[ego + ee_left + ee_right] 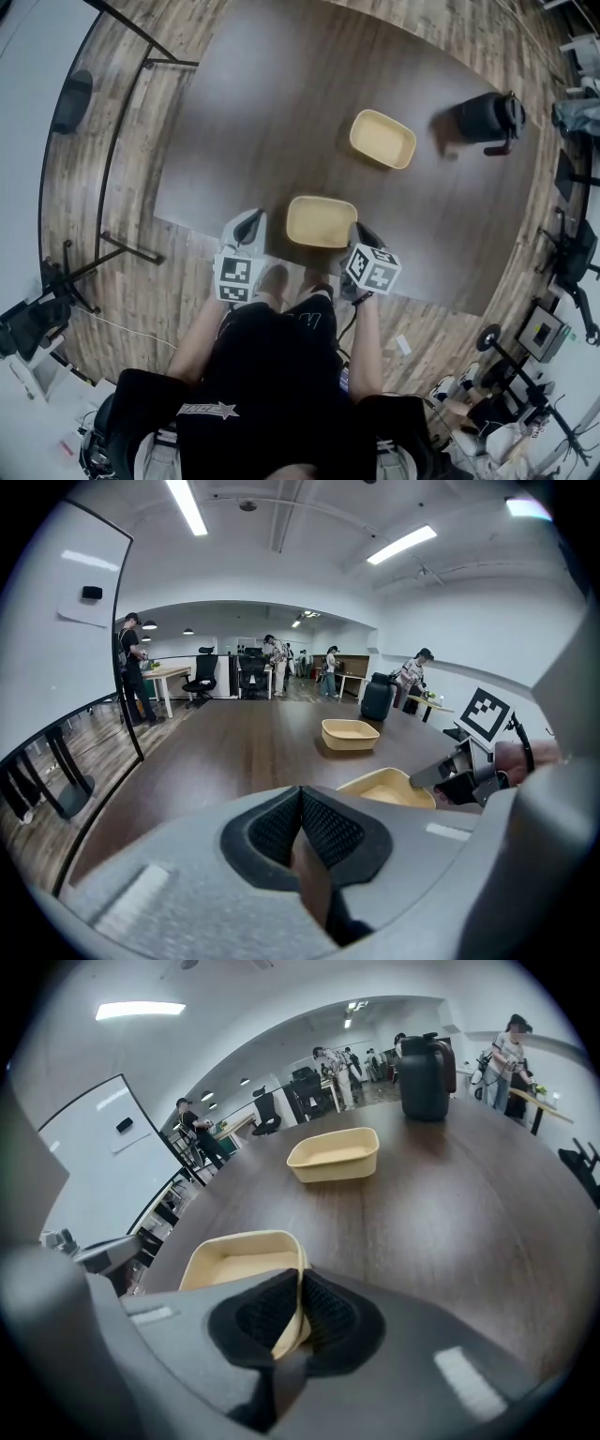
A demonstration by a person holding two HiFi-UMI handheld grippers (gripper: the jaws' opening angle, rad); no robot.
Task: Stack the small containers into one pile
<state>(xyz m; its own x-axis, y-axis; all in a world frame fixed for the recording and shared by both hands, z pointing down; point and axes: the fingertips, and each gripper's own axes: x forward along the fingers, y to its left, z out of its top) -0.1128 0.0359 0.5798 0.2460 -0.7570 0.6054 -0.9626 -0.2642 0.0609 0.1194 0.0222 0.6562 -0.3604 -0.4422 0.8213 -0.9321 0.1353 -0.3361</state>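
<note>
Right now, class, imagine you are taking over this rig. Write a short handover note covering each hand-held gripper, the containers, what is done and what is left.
Left hand-held gripper: shut, empty, just left of the near container.
Right hand-held gripper: shut on the near container's right rim.
Far container: alone farther out on the table, near a black jug.
Done: near container gripped; nothing stacked.
Left: probably carry the near container over, nest it into the far one, then release.
</note>
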